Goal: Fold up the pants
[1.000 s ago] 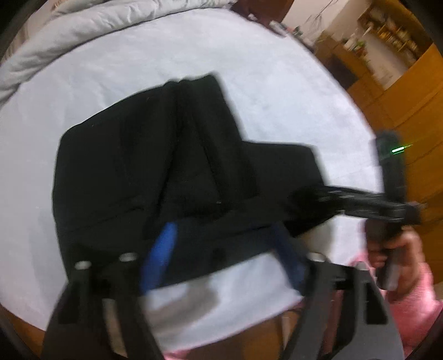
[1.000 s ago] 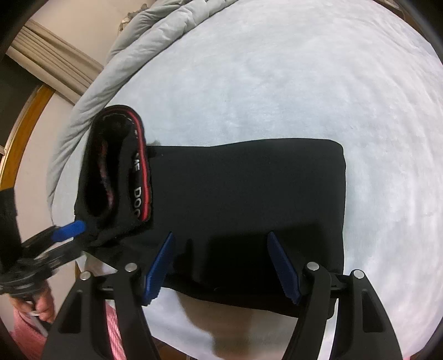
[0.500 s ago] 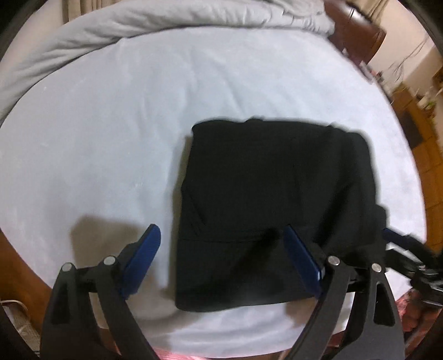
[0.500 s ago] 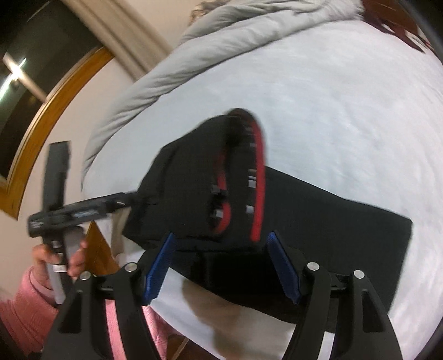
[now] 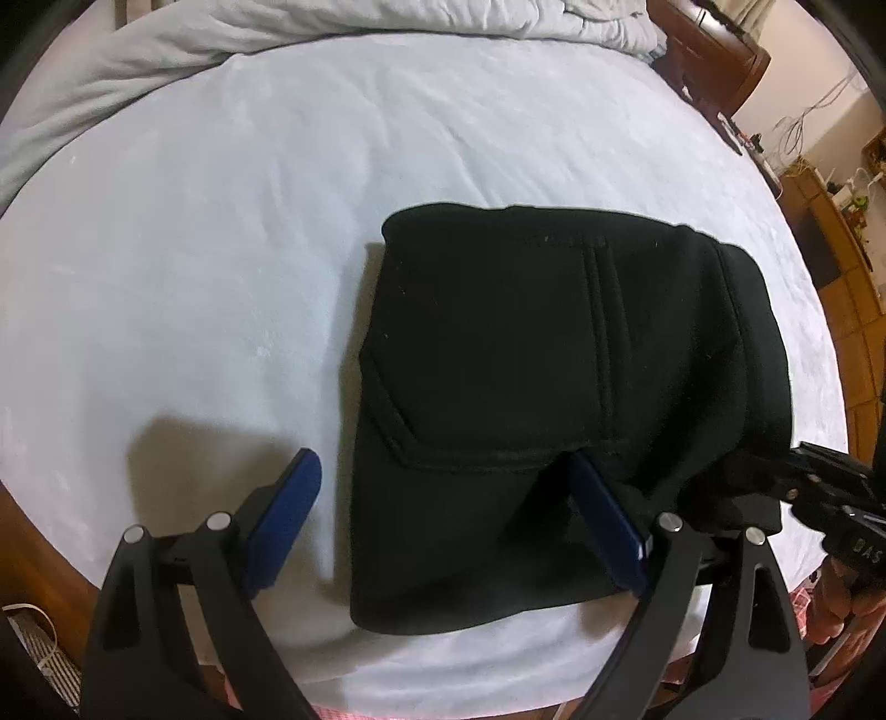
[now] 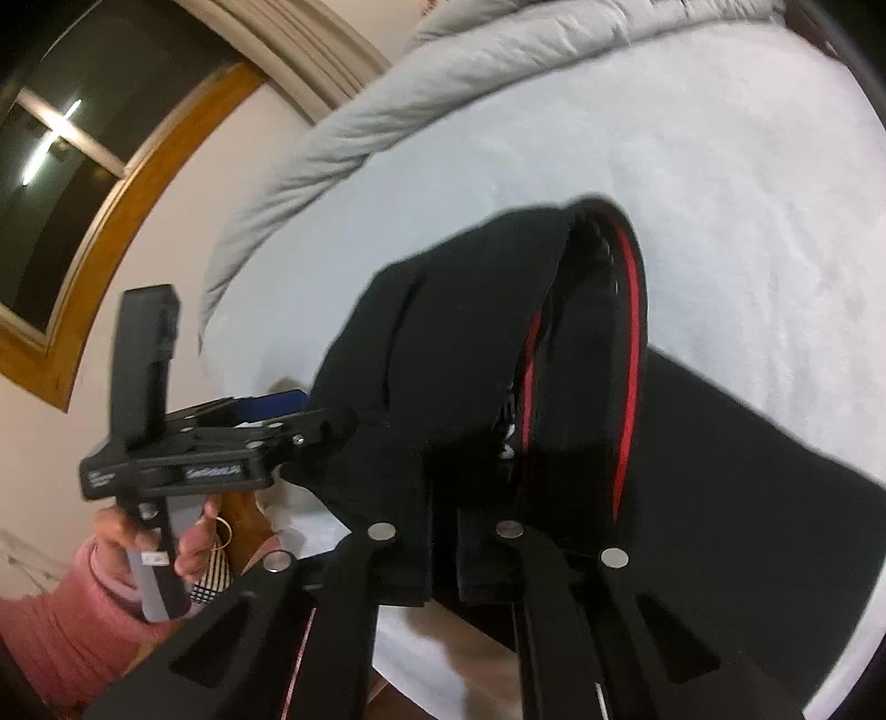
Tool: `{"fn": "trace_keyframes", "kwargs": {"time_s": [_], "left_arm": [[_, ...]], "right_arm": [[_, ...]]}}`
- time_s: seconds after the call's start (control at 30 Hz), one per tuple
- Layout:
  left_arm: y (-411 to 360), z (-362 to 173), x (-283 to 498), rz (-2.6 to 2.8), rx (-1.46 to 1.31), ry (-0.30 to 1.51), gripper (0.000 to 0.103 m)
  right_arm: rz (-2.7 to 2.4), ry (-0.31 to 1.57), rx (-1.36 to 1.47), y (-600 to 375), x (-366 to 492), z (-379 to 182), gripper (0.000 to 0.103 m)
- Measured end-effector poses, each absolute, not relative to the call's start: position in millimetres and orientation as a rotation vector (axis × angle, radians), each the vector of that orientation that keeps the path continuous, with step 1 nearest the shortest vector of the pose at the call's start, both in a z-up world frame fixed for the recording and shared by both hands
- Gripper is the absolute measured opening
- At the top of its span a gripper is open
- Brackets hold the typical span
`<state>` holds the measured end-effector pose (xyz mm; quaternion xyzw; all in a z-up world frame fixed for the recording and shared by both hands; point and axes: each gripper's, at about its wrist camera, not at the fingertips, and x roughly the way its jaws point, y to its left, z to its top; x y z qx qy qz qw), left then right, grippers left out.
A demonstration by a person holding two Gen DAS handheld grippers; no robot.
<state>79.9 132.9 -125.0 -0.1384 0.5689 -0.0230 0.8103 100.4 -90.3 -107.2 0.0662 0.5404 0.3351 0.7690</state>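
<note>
Pants (image 5: 554, 360) matt black cloth, soft fleece look; waistband (image 6: 628, 354) with red stripe. Bedsheet (image 5: 221, 221) pale fuzzy cloth. Beyond pants, quilted grey duvet (image 5: 343, 22). Window frame (image 6: 111, 221) glossy wood.

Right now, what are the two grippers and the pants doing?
Left gripper open, over pants near edge. Right gripper shut on pants, waistband lifted. Nothing blocking on bed.

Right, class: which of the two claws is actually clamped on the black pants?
The right claw, shut on a raised fold of the pants beside the red-striped waistband. The left claw has its blue fingers spread wide, gripping nothing.
</note>
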Motion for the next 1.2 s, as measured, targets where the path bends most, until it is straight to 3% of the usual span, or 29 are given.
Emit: {"fn": "trace_keyframes", "kwargs": {"time_s": [0.17,0.3,0.4,0.5,0.53,0.57,0.73,1.2], "left_arm": [[127,-114,78,-0.032,-0.266,1.164,0.09],[116,-131,82,-0.023,-0.211,1.226,0.092],[114,-143,82,-0.032,-0.224,1.259,0.093],[117,-138,80,-0.036,-0.238,1.253,0.093],[117,-135,80,-0.039,-0.24,1.25,0.092],[119,-130,79,-0.041,-0.24,1.241,0.092],[117,-120,81,-0.035,-0.265,1.225,0.092],[105,-112,75,0.017,-0.198,1.198,0.092]], "right_arm": [[0.691,1.161,0.133,-111,95,-93,0.005],[0.601,1.3,0.135,-119,98,-136,0.005],[0.605,1.296,0.154,-118,97,-144,0.006],[0.62,1.274,0.136,-117,96,-132,0.024],[0.622,1.27,0.137,-119,96,-126,0.044],[0.611,1.258,0.133,-120,96,-121,0.057],[0.56,1.219,0.145,-130,106,-104,0.076],[0.503,1.343,0.183,-118,134,-147,0.082]]}}
